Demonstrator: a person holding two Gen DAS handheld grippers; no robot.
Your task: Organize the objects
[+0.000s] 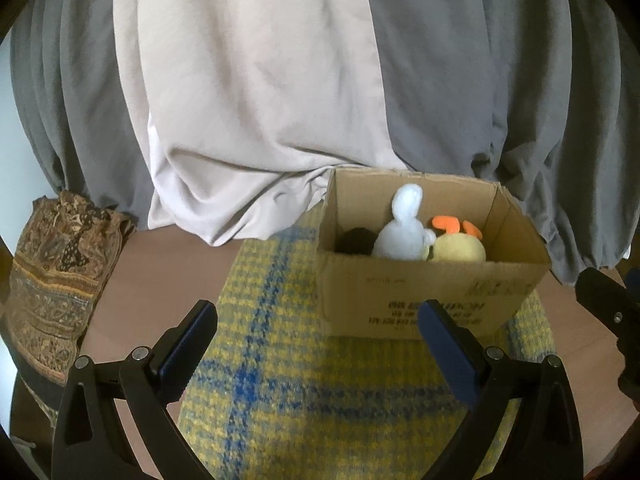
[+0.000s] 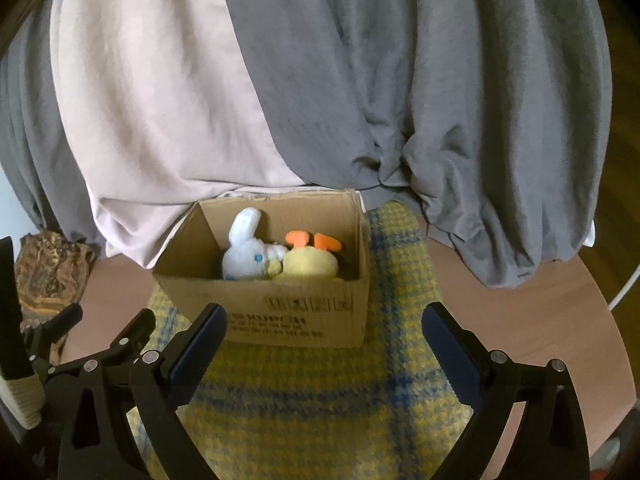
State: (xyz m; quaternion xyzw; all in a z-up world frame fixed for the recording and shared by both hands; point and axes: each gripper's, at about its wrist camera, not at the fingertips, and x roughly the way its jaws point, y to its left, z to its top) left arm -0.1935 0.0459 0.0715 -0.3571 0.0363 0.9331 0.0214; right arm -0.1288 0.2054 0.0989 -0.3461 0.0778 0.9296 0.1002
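Box print: cardboard box (image 2: 280,312) bears black lines and a barcode, too blurred to read.
Contents: white bunny (image 2: 246,256), yellow duck (image 2: 312,264).
Left gripper (image 1: 316,320): fingers spread, empty.
Right gripper (image 2: 324,324): fingers spread, empty.

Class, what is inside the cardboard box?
Inside the box: a white bunny toy, a yellow toy with orange feet, and something dark, mostly hidden by the wall.

I saw grey curtains (image 1: 460,80) and a pale curtain (image 1: 248,92) hanging behind the brown table (image 1: 168,268), with a patterned folded cloth (image 1: 52,280) lying at its left edge.
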